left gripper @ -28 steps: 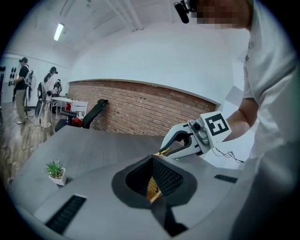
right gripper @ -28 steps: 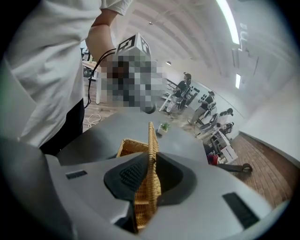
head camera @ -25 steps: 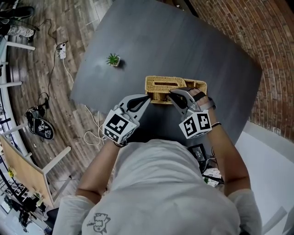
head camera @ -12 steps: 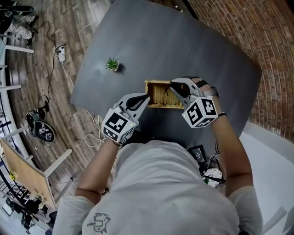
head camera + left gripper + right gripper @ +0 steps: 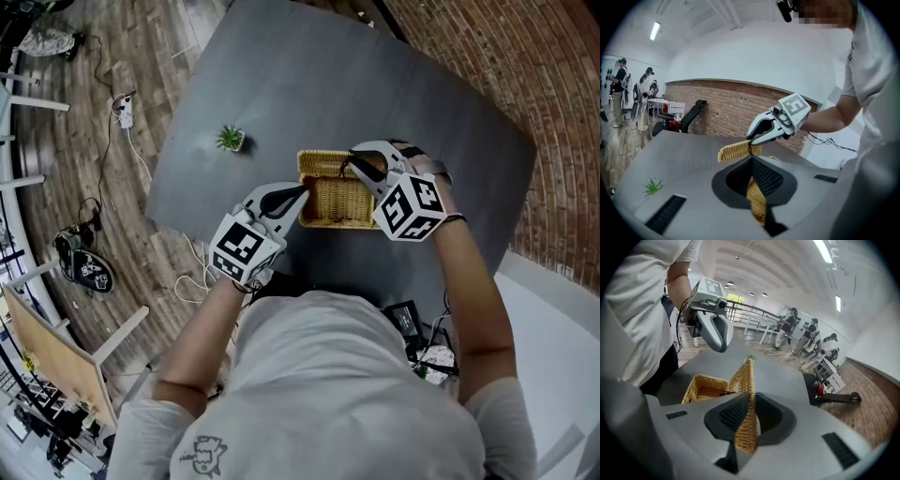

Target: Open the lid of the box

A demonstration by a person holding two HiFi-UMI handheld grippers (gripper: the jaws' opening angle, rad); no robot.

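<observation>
1. Right now the right gripper (image 5: 352,169) has the raised edge of the wicker lid (image 5: 746,380) between its jaws, and those jaws are opening. If they ease off too far, the lid, which stands nearly upright, could drop back over the wicker box (image 5: 342,202).
2. The left gripper (image 5: 302,195) is clamped on the box's woven side wall near a corner. The weave looks springy, so a hard pull on the lid could tug the wall out of that grip and skid the box across the dark table (image 5: 281,84).
3. How the lid joins the box is hard to see from any view. It may be hinged along the far side, and forcing it past upright could strain that joint.
4. The small potted plant (image 5: 231,139) stands well apart to the left and is hardly at risk.
5. A second ago the lid lay low over the box with its slot showing, and the right gripper sat by the box's right end. Since then that gripper has swung up and over, the lid has risen onto its edge, and the open inside shows. The left gripper has stayed at its corner.
</observation>
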